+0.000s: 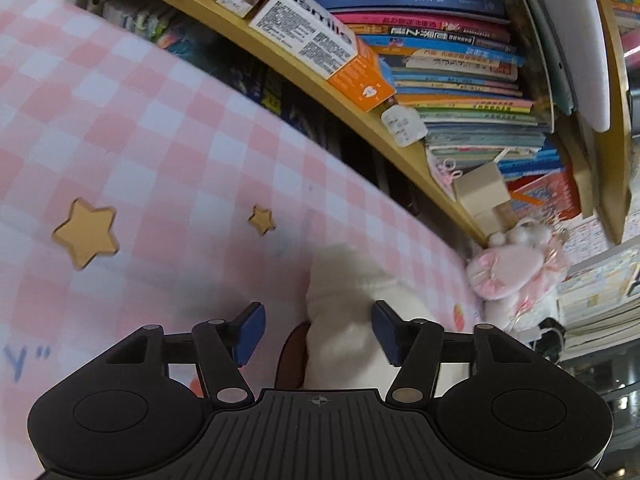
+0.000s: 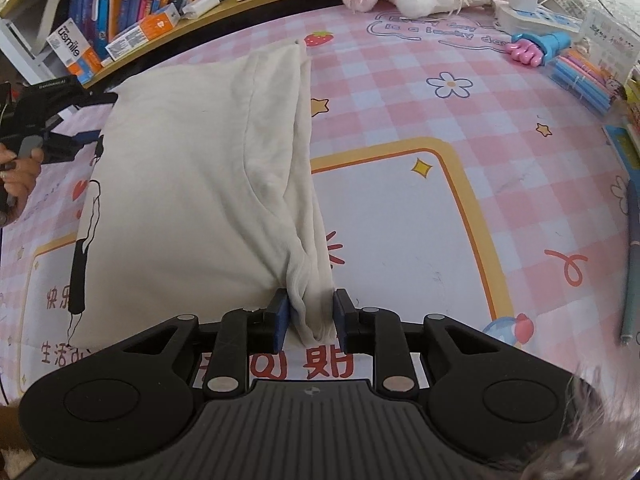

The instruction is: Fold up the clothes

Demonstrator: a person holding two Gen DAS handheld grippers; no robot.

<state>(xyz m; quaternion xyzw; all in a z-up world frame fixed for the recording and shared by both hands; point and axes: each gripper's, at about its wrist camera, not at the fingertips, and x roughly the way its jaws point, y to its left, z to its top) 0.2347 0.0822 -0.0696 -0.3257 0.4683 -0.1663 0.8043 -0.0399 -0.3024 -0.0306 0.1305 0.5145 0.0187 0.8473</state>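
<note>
Over the pink checked mat (image 1: 120, 128), left wrist view: your left gripper (image 1: 318, 334) stands released, blue pads spread with clear air on both sides. A bunched white lump of the garment (image 1: 352, 312) sits between them, nearer the right pad, touching neither as far as the blur lets you judge. Bookshelf (image 1: 440, 60) runs from 12 to 3 o'clock, plush toy (image 1: 516, 268) at 3 o'clock beside the mat's edge.

Right wrist view: your right gripper (image 2: 310, 318) is clenched on a gathered edge of the white T-shirt (image 2: 192, 168), pads pressing the folds at 6 o'clock. The shirt lies across the mat from centre out to 10 o'clock, one side already doubled over along a crease running to 12 o'clock. Your left gripper shows at 9 o'clock by the shirt's far edge, with a hand (image 2: 18, 172) on its handle. Markers (image 2: 588, 80) and a pen (image 2: 632, 260) lie at 2 to 3 o'clock, well apart from the cloth.

Risks, my read:
- Right pinch holds several bunched layers. Pull hard and the inner ones slide out, fold goes crooked.
- Left jaws wide over a lump: closing there likely grabs a wad, not a clean edge.
- Lifting unevenly drags the shirt and opens the existing crease.
</note>
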